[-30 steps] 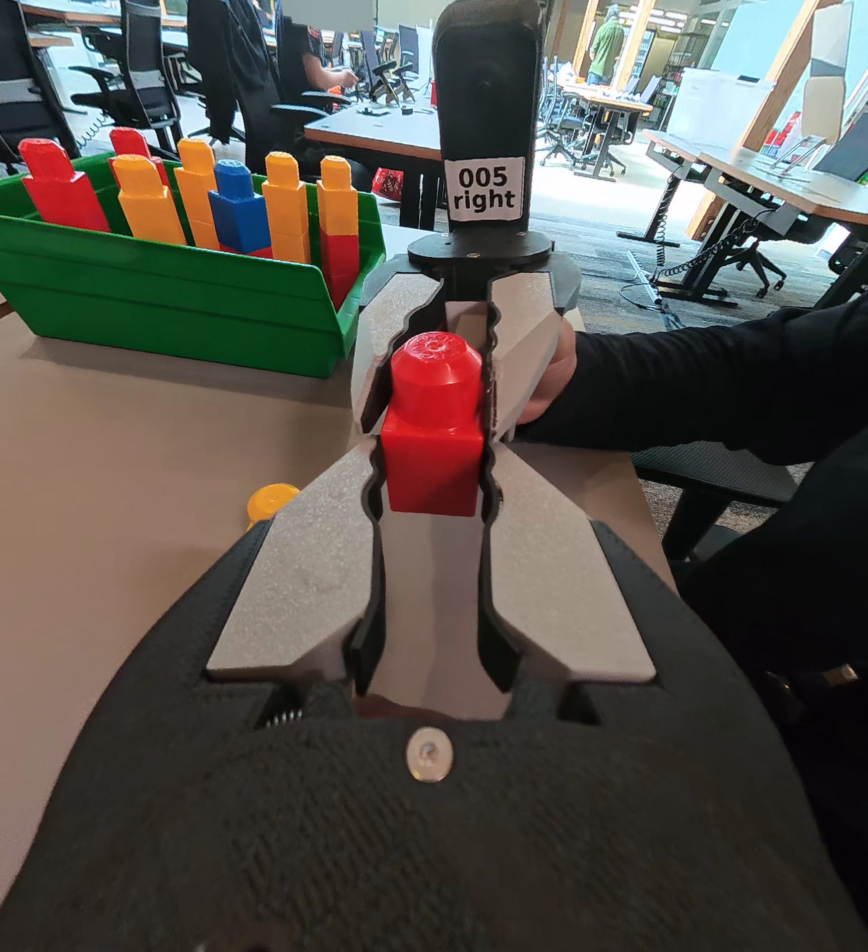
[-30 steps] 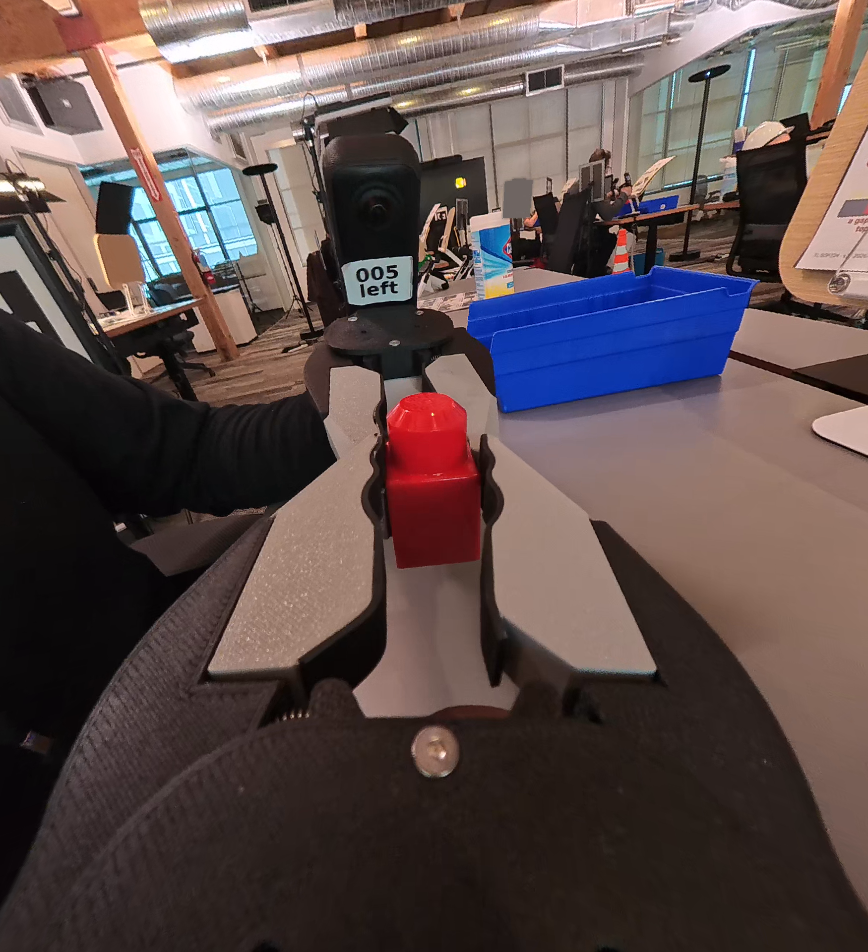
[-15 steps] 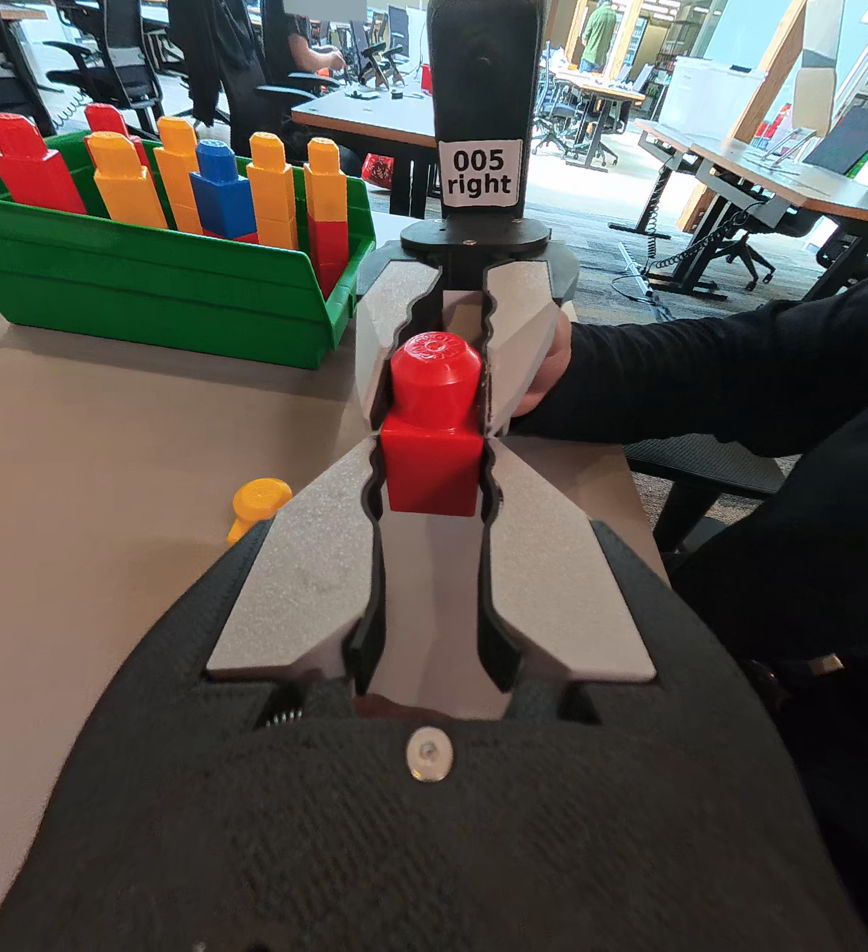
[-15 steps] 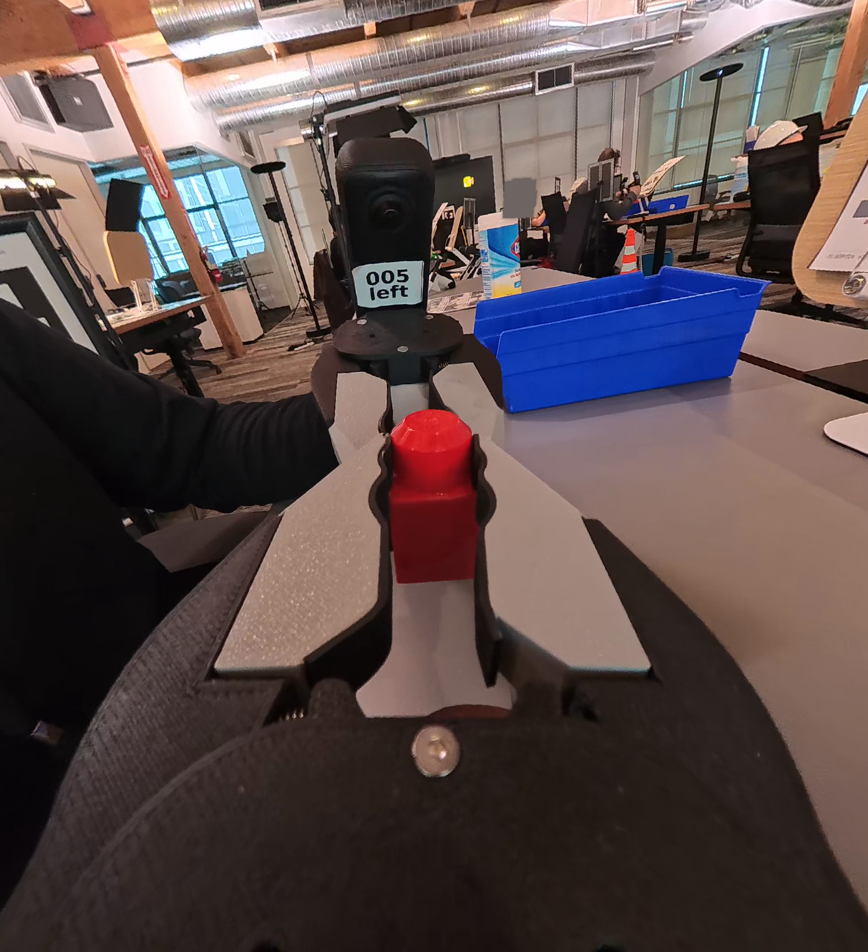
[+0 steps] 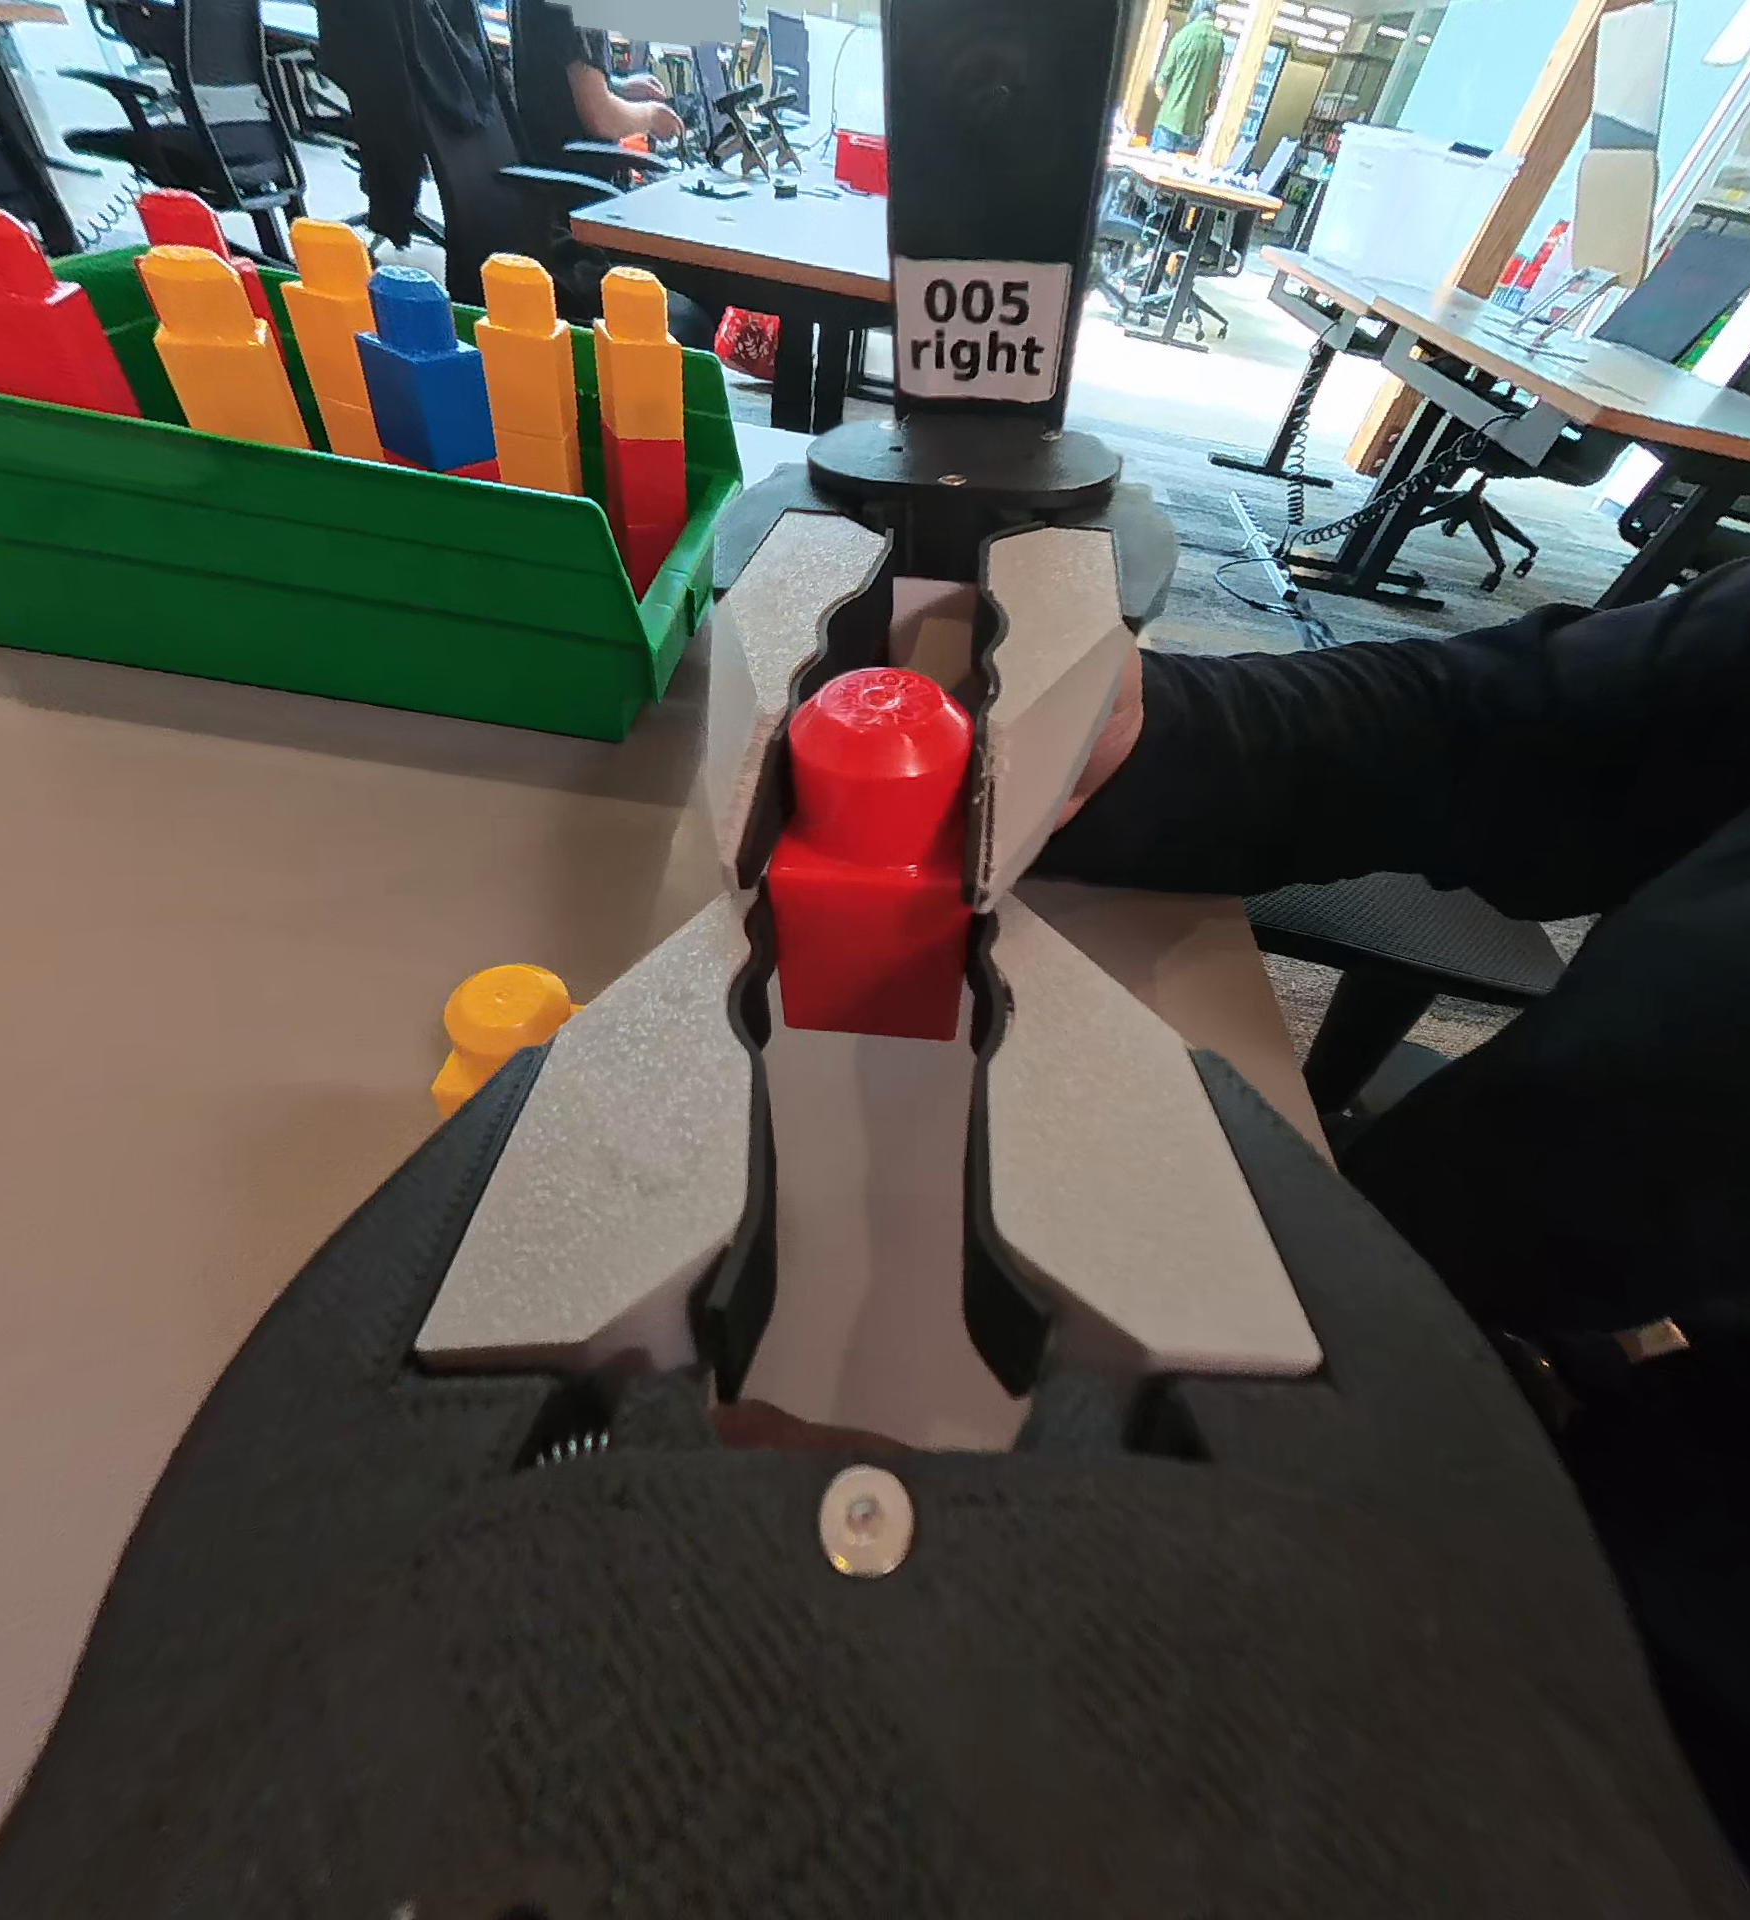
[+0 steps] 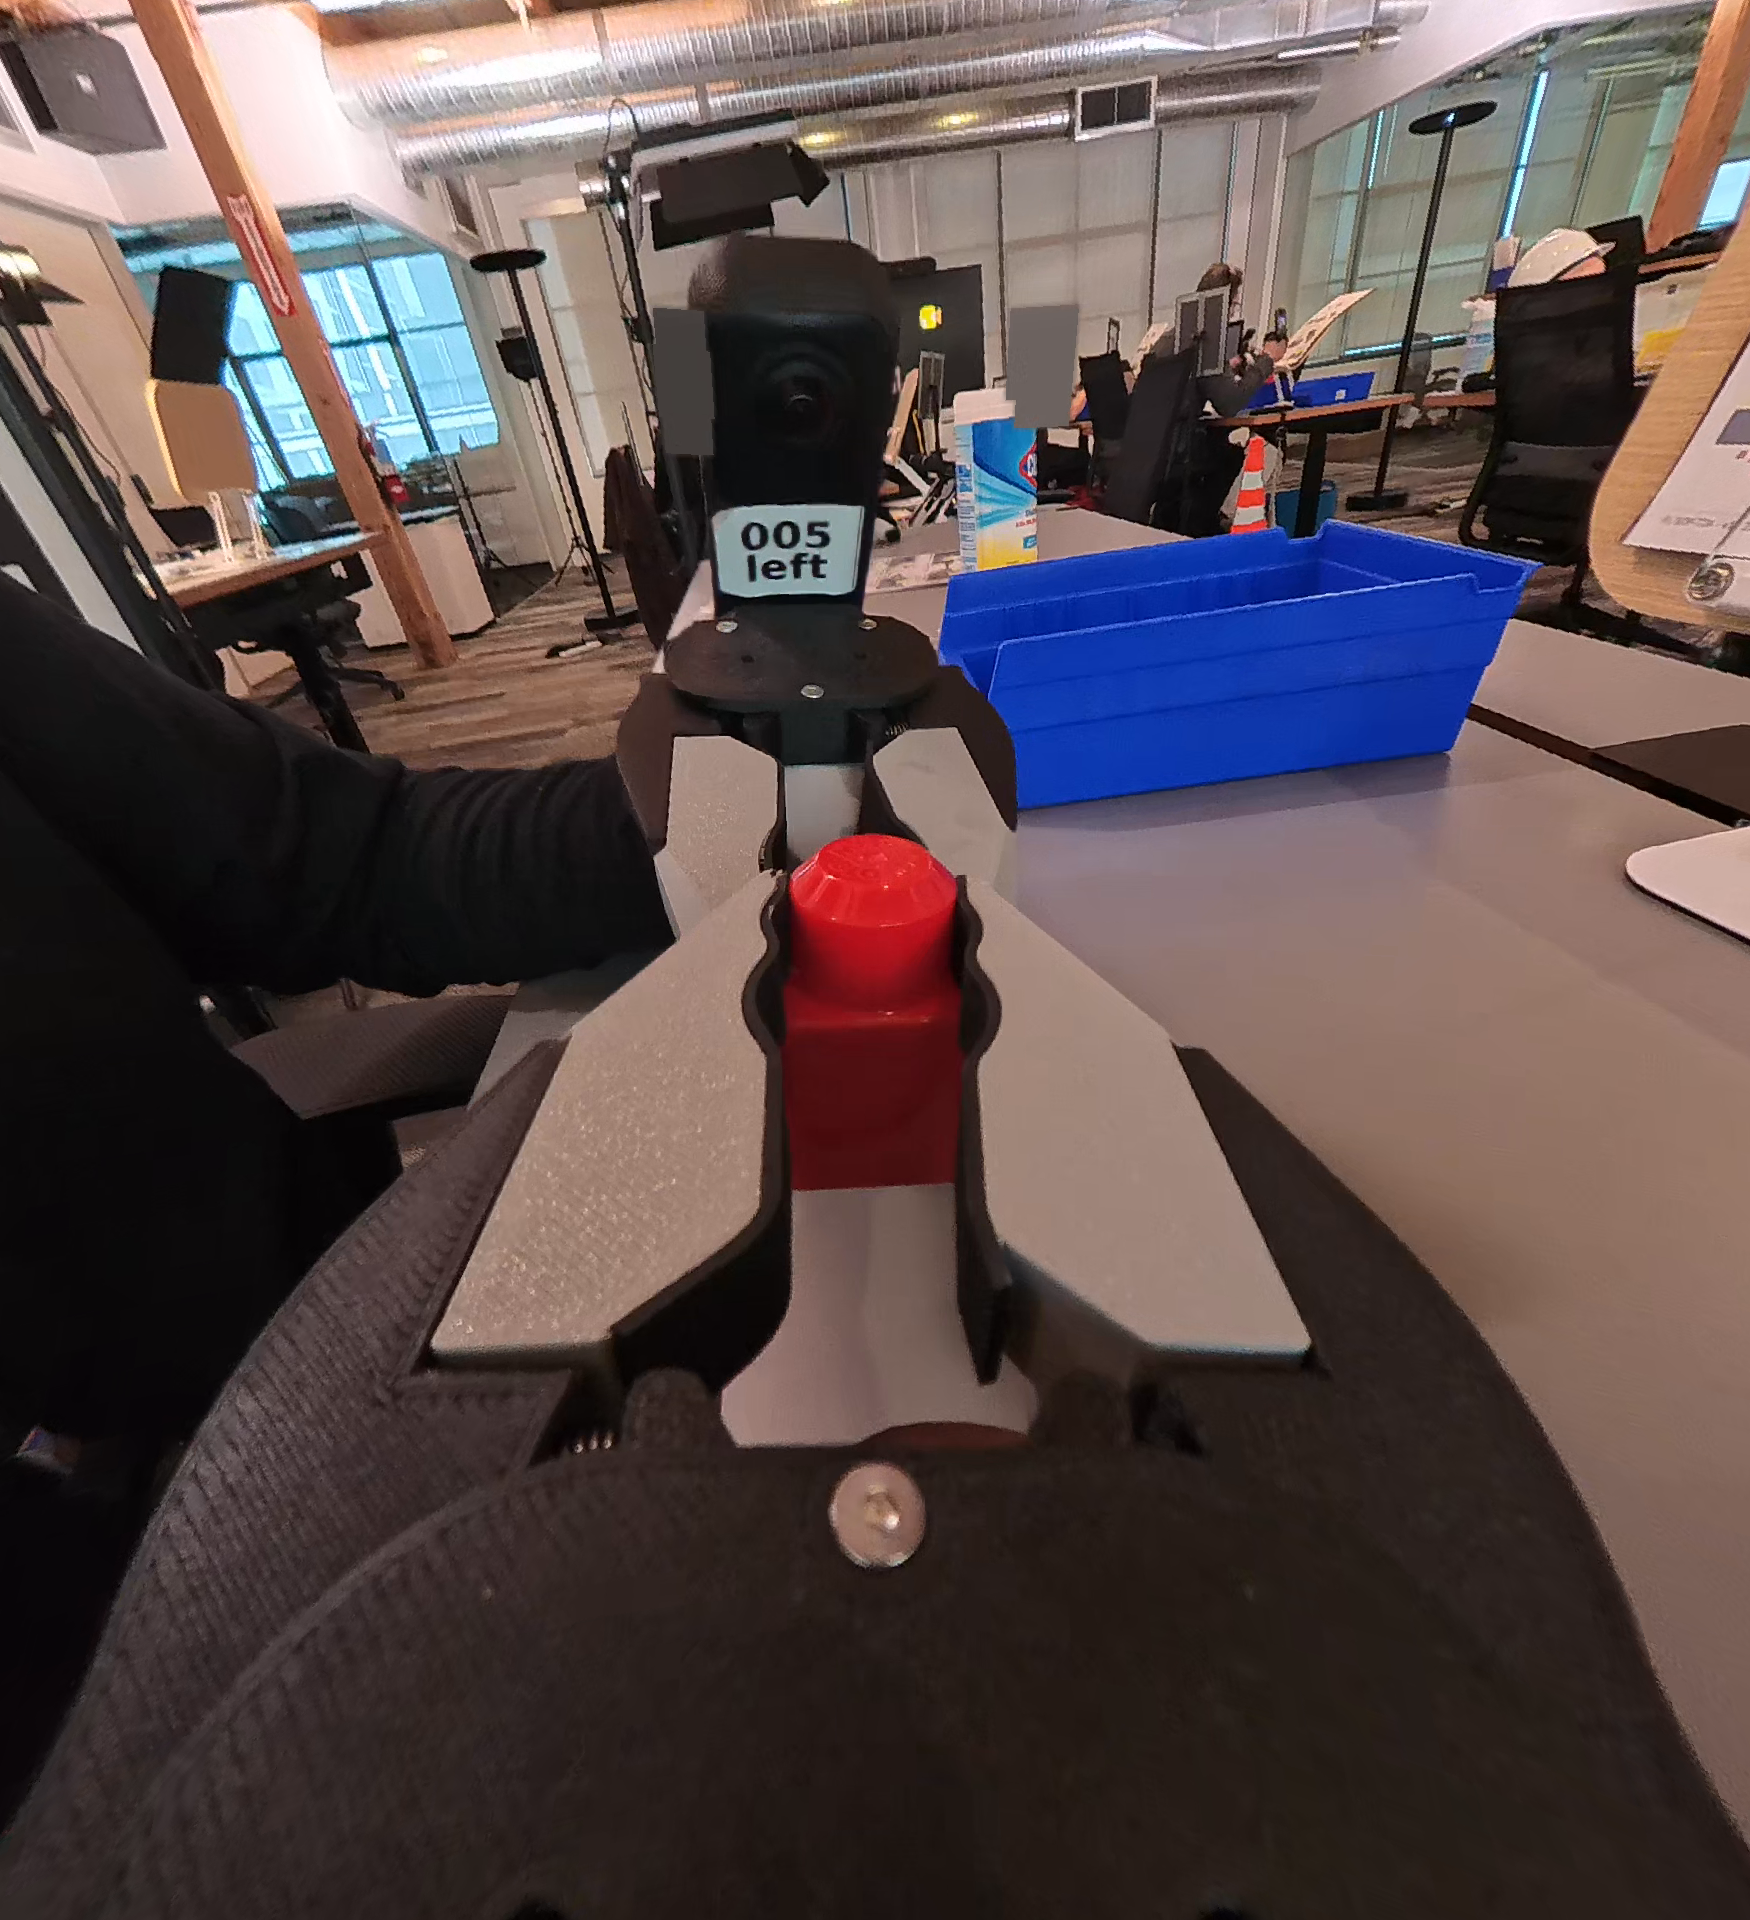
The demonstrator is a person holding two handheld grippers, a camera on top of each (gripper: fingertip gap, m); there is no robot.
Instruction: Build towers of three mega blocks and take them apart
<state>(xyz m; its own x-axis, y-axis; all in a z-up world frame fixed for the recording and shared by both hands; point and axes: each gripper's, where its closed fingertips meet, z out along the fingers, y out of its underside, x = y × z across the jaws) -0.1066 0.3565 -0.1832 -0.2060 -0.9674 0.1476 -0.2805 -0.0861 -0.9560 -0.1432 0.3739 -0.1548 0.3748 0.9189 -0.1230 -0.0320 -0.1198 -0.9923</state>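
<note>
Left wrist view, left to right: green bin [image 5: 310, 582] at 10 o'clock on the table [image 5: 227, 883], with block towers standing in it: red [image 5: 14, 312], yellow [image 5: 216, 358], a blue block [image 5: 424, 379] and a yellow-over-red tower [image 5: 642, 416] at its right end. Loose yellow block [image 5: 502, 1023] lies on the table at 9 o'clock, just beside my left gripper [image 5: 866, 935].

Dead centre: one red mega block [image 5: 866, 883], stud up. I've got both grippers on it from opposite sides. Left gripper is clenched on the square base, pads pressed on both flanks. Right gripper [image 5: 876, 769] comes in from 12 o'clock, its fingers on either side of the stud.

Right wrist view confirms it: right gripper [image 6: 871, 935] is clamped on the red mega block [image 6: 871, 1039], pads against both sides. The left gripper [image 6: 829, 831] faces it at 12 o'clock. Blue bin [image 6: 1214, 675] sits on the table at 2 o'clock, well apart.
</note>
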